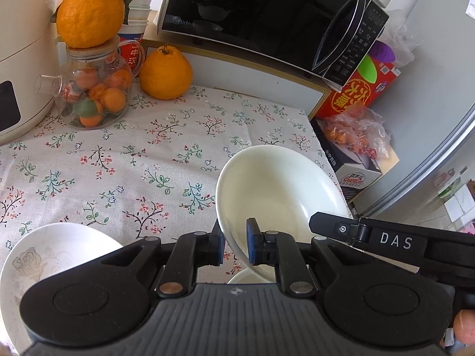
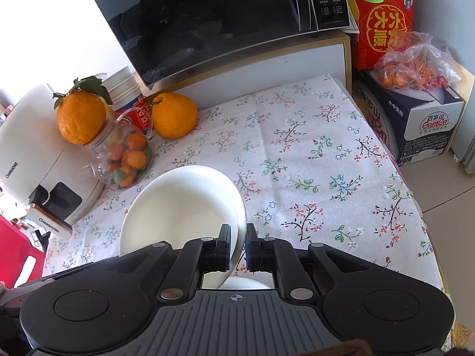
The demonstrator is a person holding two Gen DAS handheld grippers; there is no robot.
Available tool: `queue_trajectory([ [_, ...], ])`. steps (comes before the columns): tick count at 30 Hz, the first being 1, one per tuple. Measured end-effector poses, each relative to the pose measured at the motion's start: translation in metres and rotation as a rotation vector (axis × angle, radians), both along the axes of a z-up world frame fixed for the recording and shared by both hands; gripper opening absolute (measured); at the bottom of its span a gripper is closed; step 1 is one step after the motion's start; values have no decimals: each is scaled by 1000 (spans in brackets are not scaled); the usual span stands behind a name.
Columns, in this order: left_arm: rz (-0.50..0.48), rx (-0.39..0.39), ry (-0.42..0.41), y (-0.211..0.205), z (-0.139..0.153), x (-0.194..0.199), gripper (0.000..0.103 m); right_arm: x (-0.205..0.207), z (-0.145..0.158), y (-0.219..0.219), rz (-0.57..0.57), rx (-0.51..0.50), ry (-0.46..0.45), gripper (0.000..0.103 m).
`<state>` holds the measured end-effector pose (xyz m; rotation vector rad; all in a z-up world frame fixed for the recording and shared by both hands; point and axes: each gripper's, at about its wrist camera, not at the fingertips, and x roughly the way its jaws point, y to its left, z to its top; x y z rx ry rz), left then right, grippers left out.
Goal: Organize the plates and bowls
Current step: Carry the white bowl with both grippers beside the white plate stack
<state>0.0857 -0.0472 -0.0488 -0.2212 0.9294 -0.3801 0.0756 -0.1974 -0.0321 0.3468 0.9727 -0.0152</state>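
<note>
My left gripper (image 1: 236, 246) is shut on the near rim of a plain white bowl (image 1: 276, 190), held tilted above the floral tablecloth. The right gripper's black finger (image 1: 332, 225) reaches in at that bowl's right rim. My right gripper (image 2: 238, 247) is shut on the right rim of a white bowl (image 2: 184, 207), also tilted above the cloth. Whether it is the same bowl I cannot tell. A white plate with a grey rose pattern (image 1: 44, 261) lies at the lower left. Another white dish edge (image 1: 246, 279) (image 2: 246, 283) shows under the grippers.
A black microwave (image 1: 267, 14) stands on a shelf at the back. A glass jar of small oranges (image 1: 95, 89), two large oranges, stacked cups and a white appliance (image 1: 20, 59) sit at the back left. Boxes and a bag of fruit (image 2: 415, 65) stand right of the table.
</note>
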Motion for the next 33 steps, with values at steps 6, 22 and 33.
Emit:
queue_trajectory([
  [6,-9,3,2,6,1,-7,14,-9,4,7,17,0,1,10],
  [22,-91,85,41,0,-19,-43,14,-50,-15,11,77,-19,90,11],
  [33,-117,167,44,-18,-33,-58,24,-62,-23,12,116,-57,118,13],
])
